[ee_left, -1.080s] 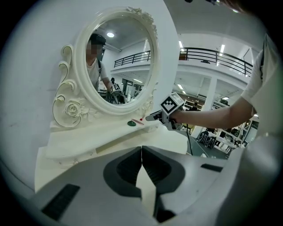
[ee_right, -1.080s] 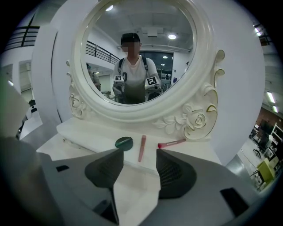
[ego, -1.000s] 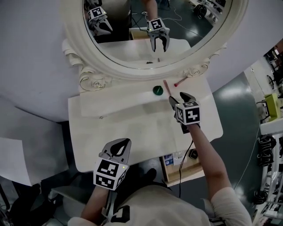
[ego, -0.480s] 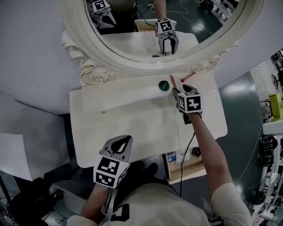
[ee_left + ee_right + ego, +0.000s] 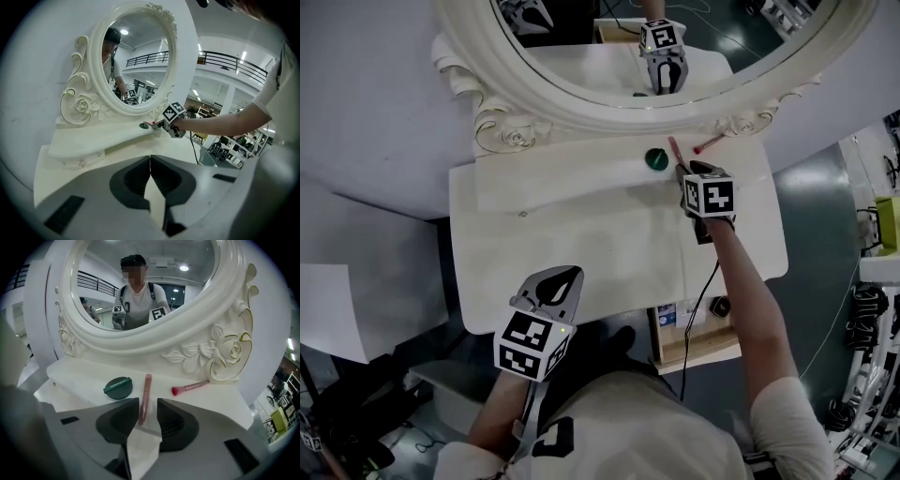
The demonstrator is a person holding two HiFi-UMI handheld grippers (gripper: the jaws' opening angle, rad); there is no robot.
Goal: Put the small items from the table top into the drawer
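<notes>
**A:** What is being reached for?

**B:** A slim, glossy pink tube [image 5: 146, 397], paler at its far end, is being straddled by the right gripper [image 5: 148, 401]. The jaws have just been closing. The tube's near end is lying between them, but a sliver of shelf [image 5: 84, 373] is showing beside it, so no pinch is being made yet.

**A:** Where is it lying?

**B:** It is lying on the raised back shelf, pointing at the mirror [image 5: 154, 341]. A round dark green compact [image 5: 118, 387] is lying just to its left. A pink-handled brush [image 5: 190, 387] with a red tip is lying apart on its right.

**A:** What is being shown by one view only?

**B:** Pale print on the compact's lid is being shown only in the right gripper view, too small to be read. In the left gripper view the left gripper [image 5: 150, 158] is being held with its jaws pressed together and nothing between them. The right gripper is being seen from the side there, at the shelf's far end. In the head view both are being taken in at once, with the left one held over the table's front edge, well apart from the tube.

**A:** And the surroundings?

**B:** A cream dressing table [image 5: 581, 253] is being worked at. Its oval mirror is framed by carved roses, and a small knob [image 5: 82, 162] is set in the shelf's front. A white wall [image 5: 366, 112] is showing behind it and a grey-green floor [image 5: 811, 202] beside it. A dark railing [image 5: 234, 63] is being seen high across the room.
</notes>
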